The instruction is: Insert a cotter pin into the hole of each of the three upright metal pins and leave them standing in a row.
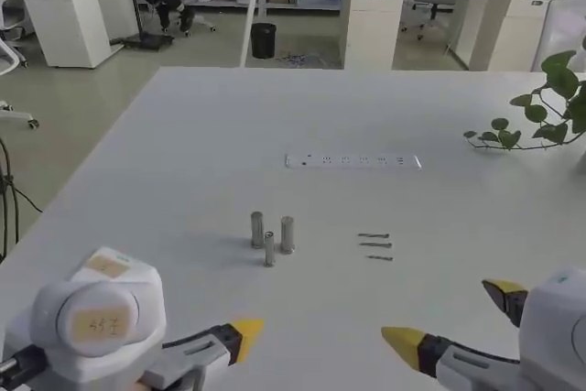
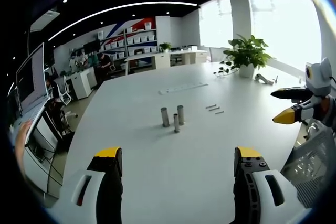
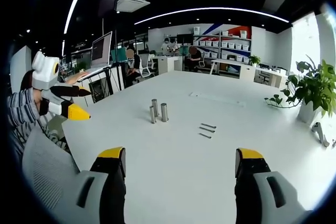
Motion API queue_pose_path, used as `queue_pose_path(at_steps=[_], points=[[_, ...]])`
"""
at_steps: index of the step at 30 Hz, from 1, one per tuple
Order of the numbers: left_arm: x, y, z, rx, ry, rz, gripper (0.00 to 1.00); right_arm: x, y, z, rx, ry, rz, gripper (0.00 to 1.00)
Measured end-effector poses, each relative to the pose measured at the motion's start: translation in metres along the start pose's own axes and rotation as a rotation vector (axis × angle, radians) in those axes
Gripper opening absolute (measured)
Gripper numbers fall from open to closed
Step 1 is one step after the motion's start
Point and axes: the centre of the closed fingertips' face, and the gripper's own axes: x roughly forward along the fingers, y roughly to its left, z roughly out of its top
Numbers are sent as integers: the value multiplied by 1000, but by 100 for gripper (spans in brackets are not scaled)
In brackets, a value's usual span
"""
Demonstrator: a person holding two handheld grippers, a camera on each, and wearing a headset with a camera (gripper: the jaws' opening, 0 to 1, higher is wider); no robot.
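Well beyond the fingers (image 2: 107, 156) stand three metal pins (image 1: 269, 246) (cotter pins (image 1: 375, 244) beside).

table (image 1: 302, 318): lying bare on the near side
metal pins (image 1: 269, 248): standing bunched, leaving narrow gaps
cotter pins (image 1: 375, 244): lying apart to their right
power strip (image 1: 352, 161): lying beyond, well apart
plant (image 1: 549, 107): trailing over far right
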Motion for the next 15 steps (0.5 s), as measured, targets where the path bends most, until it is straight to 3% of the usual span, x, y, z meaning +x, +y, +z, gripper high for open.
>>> queue_pose_path(at_steps=[12, 15], points=[[-1, -1, 2, -2, -1, -13, 88, 1, 0, 0, 2, -3, 2, 85], [-3, -2, 6, 8, -21, -11, 91, 3, 4, 2, 6, -4, 24, 84]])
